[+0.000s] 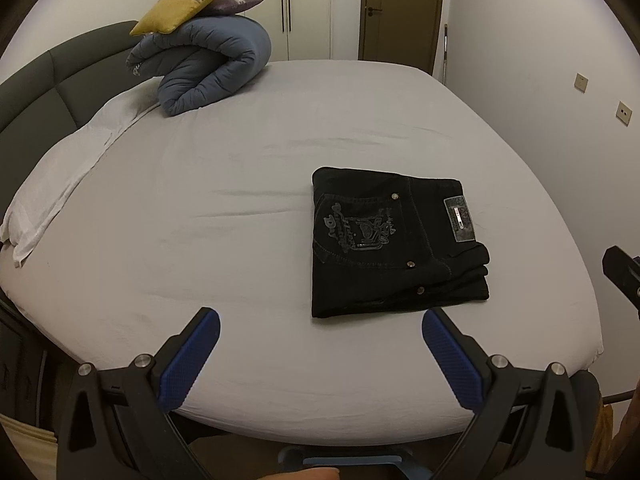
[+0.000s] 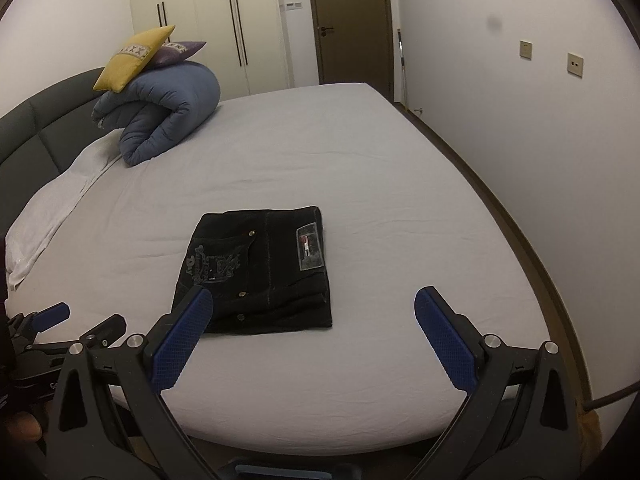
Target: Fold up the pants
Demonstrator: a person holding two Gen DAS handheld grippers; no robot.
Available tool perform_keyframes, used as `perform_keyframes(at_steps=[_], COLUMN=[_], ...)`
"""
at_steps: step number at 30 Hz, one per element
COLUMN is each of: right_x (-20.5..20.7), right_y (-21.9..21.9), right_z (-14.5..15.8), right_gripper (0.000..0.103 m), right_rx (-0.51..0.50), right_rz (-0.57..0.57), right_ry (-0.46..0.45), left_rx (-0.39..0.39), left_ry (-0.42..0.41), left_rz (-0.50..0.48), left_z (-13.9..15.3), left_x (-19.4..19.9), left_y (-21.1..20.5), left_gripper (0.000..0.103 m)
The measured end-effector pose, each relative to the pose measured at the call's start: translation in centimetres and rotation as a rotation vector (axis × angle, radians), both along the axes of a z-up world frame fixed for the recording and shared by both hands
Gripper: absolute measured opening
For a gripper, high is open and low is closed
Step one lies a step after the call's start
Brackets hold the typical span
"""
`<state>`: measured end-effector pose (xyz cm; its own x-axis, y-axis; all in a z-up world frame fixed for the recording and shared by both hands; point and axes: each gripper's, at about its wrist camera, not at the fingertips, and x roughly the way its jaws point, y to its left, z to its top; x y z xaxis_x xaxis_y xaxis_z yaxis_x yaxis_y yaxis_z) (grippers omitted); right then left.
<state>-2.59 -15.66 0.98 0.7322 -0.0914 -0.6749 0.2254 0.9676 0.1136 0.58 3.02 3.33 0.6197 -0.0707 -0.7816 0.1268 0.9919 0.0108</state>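
Bare sheet all round the pants; only the duvet and cushions block far left.

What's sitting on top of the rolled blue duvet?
Two cushions rest on the rolled blue duvet: a yellow cushion overlapping a purple cushion. The yellow one hides most of the purple one.

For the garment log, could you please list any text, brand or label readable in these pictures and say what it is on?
"Day": embroidered on the back pocket of the folded black pants; the rest of that design is illegible.
Waistband patch: lettering too blurred to read.
Wall panel beside the door: too small to read.
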Motion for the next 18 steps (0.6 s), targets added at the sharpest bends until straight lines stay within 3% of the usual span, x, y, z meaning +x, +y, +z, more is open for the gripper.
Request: perform_keyframes(at_steps=[18], right_x=[1.4], right_y=[1.6], right_z=[-0.8], right_gripper=[0.103], right_rx=[0.004], right_rz=[0.048], right_ry=[0.043], left_rx=[-0.007], left_ry=[0.03], left_rz=[0.0], left_z=[-0.8], left_x=[0.8], left_y=[0.6], left_gripper=[0.103])
